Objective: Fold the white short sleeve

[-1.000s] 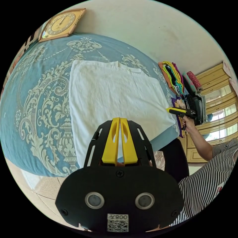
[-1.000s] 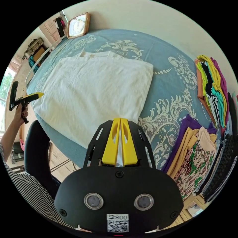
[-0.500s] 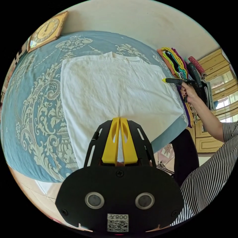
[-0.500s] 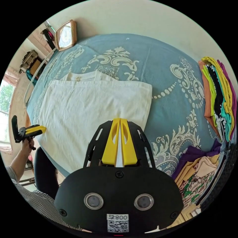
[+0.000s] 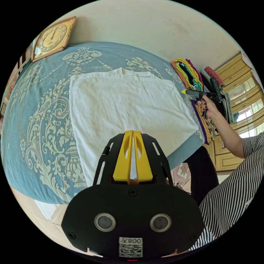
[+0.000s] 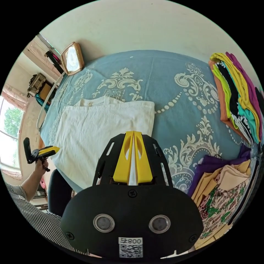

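The white short-sleeve shirt (image 5: 123, 101) lies flat on the blue patterned bed cover (image 5: 41, 110), a long rectangle with its collar at the far end. My left gripper (image 5: 133, 132) hovers above the shirt's near end, shut, with nothing between its jaws. In the right gripper view the shirt (image 6: 104, 126) spreads out ahead, and my right gripper (image 6: 133, 132) is shut and empty above its near right edge. A hand holds the right gripper (image 5: 189, 92) off the shirt's right side. The left gripper (image 6: 49, 150) hangs off the shirt's near left corner.
A framed clock (image 5: 53, 34) leans on the wall at the bed's far end. A stack of folded clothes (image 6: 236, 96) and a loose pile (image 6: 220, 187) lie on the right. A black chair (image 5: 203, 170) and a person in a striped top (image 5: 233, 198) are at the near edge.
The right gripper has lifted away from the shirt's right edge and drawn back. The left gripper stays over the near end. The shirt has not moved.
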Tool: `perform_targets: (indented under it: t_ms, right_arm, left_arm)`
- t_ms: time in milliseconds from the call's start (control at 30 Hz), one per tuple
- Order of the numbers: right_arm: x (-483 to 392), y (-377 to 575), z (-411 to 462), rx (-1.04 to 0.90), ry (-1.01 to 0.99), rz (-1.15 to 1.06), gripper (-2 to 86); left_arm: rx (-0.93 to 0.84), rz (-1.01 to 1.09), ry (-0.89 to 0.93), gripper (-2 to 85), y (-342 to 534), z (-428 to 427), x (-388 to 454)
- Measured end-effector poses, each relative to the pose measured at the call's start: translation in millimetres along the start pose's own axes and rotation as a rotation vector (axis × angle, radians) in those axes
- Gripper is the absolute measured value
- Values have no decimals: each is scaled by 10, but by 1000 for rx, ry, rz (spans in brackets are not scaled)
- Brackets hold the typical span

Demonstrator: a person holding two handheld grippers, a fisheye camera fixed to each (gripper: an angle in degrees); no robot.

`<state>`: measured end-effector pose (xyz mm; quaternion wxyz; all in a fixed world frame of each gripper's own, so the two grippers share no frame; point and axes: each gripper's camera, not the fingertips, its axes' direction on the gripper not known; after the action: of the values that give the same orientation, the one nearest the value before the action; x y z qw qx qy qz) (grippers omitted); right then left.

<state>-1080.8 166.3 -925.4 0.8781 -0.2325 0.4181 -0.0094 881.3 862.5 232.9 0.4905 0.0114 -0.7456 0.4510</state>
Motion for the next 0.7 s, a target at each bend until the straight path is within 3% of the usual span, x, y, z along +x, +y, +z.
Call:
perform_targets:
  t_ms: [300, 500, 700]
  right_arm:
    - [880, 1674, 359, -86, -329, 226, 44]
    - [1163, 2017, 923, -102, -434, 292, 67]
    - [1321, 2016, 1428, -90, -535, 289, 26]
  left_arm:
    - [-103, 203, 265, 74, -256, 127, 1195]
    - [-181, 389, 259, 94, -513, 247, 2141]
    - [-175, 535, 202, 101, -798, 282, 2940]
